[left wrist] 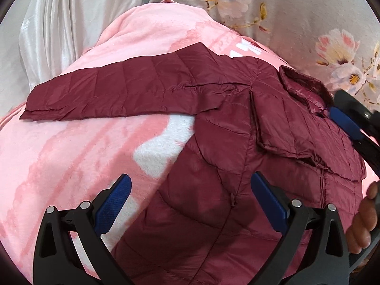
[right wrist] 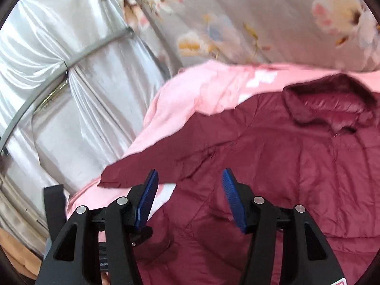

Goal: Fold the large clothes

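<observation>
A maroon quilted jacket (left wrist: 225,142) lies flat on a pink and white blanket (left wrist: 71,142). One sleeve (left wrist: 106,90) stretches out to the left; the other sleeve (left wrist: 296,123) is folded across the chest. The collar (left wrist: 306,85) is at the right. My left gripper (left wrist: 191,190) is open and empty, hovering over the jacket's lower body. My right gripper (right wrist: 190,185) is open and empty above the jacket (right wrist: 273,166), near the outstretched sleeve (right wrist: 166,163); it also shows at the right edge of the left wrist view (left wrist: 349,123). The collar (right wrist: 332,104) is at the upper right.
A floral grey sheet (left wrist: 296,11) covers the bed beyond the blanket. A white satin curtain (right wrist: 59,83) with a grey tie hangs at the left. The person's hand (left wrist: 365,218) shows at the right edge.
</observation>
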A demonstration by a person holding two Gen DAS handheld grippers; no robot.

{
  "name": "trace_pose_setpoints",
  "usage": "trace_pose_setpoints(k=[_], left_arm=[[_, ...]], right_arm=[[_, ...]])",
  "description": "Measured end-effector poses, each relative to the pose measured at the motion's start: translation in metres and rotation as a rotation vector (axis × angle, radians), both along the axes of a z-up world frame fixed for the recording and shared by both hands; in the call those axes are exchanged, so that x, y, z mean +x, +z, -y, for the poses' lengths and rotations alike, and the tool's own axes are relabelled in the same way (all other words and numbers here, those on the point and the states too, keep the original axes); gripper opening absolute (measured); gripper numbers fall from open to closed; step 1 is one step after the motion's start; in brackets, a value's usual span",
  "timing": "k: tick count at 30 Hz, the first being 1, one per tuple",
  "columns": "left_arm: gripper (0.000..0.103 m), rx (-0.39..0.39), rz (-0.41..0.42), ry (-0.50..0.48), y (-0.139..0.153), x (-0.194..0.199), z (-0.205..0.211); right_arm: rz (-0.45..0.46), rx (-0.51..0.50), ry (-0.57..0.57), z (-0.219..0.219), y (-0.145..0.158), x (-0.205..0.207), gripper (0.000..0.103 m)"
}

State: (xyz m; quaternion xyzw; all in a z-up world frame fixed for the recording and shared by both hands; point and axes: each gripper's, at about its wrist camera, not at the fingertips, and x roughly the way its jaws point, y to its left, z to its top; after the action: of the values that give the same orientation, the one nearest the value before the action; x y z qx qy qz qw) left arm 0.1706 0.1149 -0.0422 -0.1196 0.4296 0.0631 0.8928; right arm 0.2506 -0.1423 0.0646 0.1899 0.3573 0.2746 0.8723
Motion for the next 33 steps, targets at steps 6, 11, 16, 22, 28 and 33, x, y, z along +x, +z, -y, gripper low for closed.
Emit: trace_pose_setpoints(k=[6,11,16,22,28,33], left_arm=[[0.098,-0.19,-0.052,-0.098,-0.004,0.034,0.015],[0.098,-0.353,-0.158,-0.161,-0.027,0.086,0.045],[0.058,-0.333,-0.145,-0.128,-0.027,0.109,0.062],[0.002,-0.261,-0.114,-0.107,-0.009,0.127,0.059],[0.0,-0.079,0.034,-0.06,0.032,0.129,0.053],[0.0,0.093,-0.022,-0.022,0.002,0.137,0.06]], right_arm=[[-0.132,-0.018,-0.311,0.113,-0.024,-0.012,0.055],[-0.209,0.022,-0.569,0.209,-0.05,-0.047,0.058],[-0.253,0.132,-0.703,0.268,-0.07,-0.062,0.058],[-0.294,0.318,-0.766,0.295,-0.092,-0.034,0.058],[-0.14,0.242,-0.756,0.291,-0.056,-0.018,0.005],[-0.16,-0.001,-0.765,0.27,-0.057,-0.014,0.003]])
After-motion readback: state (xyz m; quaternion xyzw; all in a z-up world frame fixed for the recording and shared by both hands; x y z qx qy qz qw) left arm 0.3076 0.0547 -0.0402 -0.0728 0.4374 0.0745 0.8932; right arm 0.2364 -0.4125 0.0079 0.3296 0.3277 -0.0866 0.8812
